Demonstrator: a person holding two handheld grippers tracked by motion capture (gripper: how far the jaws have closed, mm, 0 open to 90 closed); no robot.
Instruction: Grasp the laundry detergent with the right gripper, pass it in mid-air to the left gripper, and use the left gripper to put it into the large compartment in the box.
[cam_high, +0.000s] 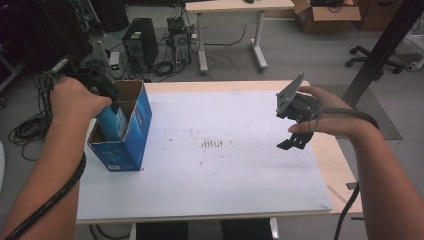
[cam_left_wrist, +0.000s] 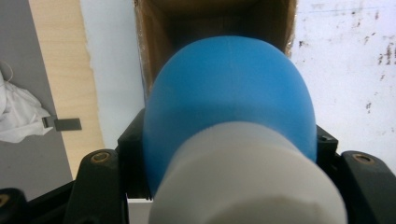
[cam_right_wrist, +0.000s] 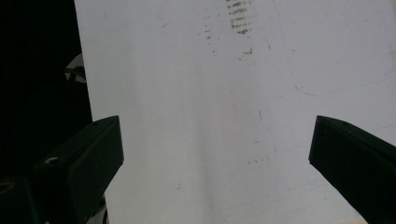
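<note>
the left gripper has its jaws clamped on a blue bottle with a white cap, its lower end inside the open box at the desk's left edge. the right gripper hovers over the desk, jaws wide apart and empty.

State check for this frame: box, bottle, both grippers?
Blue box: upright on the table, top flaps open.
Blue bottle: white cap toward the camera, held over the open box, partly inside it.
Left gripper: shut on the blue bottle.
Right gripper: open, holding nothing, above the white board.
</note>
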